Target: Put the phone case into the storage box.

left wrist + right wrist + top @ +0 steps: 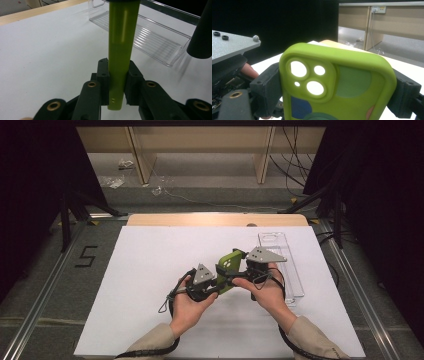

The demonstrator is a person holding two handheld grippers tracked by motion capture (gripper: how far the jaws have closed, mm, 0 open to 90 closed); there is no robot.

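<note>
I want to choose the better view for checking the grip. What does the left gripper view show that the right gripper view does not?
The left gripper view alone gives the green phone case edge-on, with the left gripper shut on its thin sides, and the clear plastic tray lying on the white table behind. The right gripper view alone gives the case's back with its camera cutouts, coloured patches, and the right gripper with a pad at each long edge. Both show the same case above the table.

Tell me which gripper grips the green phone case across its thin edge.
The left gripper: it clamps the green phone case edge-on. The right gripper spans the case's full width.
</note>
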